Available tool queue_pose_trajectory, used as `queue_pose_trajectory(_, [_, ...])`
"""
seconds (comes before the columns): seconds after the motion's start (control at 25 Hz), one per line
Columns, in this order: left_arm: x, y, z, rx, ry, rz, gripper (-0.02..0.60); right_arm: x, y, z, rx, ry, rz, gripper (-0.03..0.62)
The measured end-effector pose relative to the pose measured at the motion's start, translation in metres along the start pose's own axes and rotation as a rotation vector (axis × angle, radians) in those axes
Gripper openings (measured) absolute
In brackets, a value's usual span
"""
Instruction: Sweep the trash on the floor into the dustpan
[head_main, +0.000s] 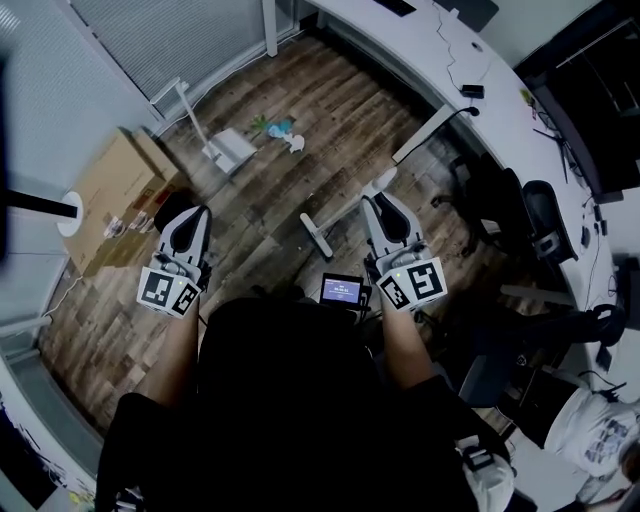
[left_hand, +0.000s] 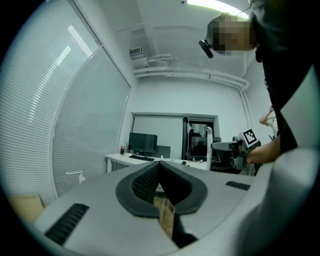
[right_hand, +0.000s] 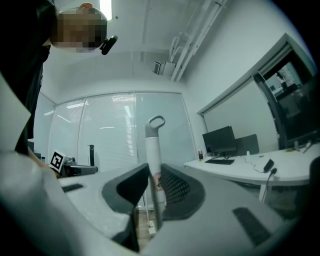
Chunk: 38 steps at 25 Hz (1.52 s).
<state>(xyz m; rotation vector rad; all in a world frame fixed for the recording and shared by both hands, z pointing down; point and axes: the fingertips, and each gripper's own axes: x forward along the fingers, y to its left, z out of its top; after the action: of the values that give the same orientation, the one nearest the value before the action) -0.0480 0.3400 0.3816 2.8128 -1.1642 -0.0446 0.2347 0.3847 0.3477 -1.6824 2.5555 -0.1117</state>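
Observation:
Small trash (head_main: 281, 129), green, blue and white scraps, lies on the wooden floor at the far side. Just left of it stands a white dustpan (head_main: 231, 150) with an upright handle. My right gripper (head_main: 376, 199) (right_hand: 152, 172) is shut on the white broom handle (right_hand: 153, 150), which stands upright between the pads and ends in a grey loop. The broom's head (head_main: 317, 236) rests on the floor between my two grippers. My left gripper (head_main: 194, 213) (left_hand: 160, 167) is shut with nothing in it, level and well short of the dustpan.
A cardboard box (head_main: 114, 193) sits on the floor at the left, beside a round white base (head_main: 68, 211) with a black pole. A long curved white desk (head_main: 430, 45) runs along the right, with dark office chairs (head_main: 521, 212) under it. Blinds line the far wall.

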Motion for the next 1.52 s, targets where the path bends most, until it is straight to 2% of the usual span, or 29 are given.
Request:
queue_pose_trajectory(0.24, [0.008, 0.000, -0.004, -0.013, 0.001, 0.030, -0.006, 0.005, -0.017, -0.004, 0.007, 0.004, 0.003, 0.084])
queue_pose_trajectory(0.6, [0.047, 0.022, -0.021, -0.050, 0.009, 0.006, -0.006, 0.036, -0.043, -0.015, 0.013, 0.043, -0.010, 0.084])
queue_pose_trajectory(0.8, [0.091, 0.057, -0.026, -0.082, 0.006, -0.012, -0.006, 0.077, -0.064, -0.014, 0.011, 0.060, -0.012, 0.083])
queue_pose_trajectory(1.12, [0.169, 0.144, -0.005, -0.056, 0.013, -0.056, -0.006, 0.169, -0.105, -0.003, 0.026, 0.061, -0.043, 0.083])
queue_pose_trajectory(1.52, [0.249, 0.239, 0.010, -0.067, -0.008, -0.035, -0.006, 0.294, -0.160, 0.011, 0.014, 0.044, -0.037, 0.083])
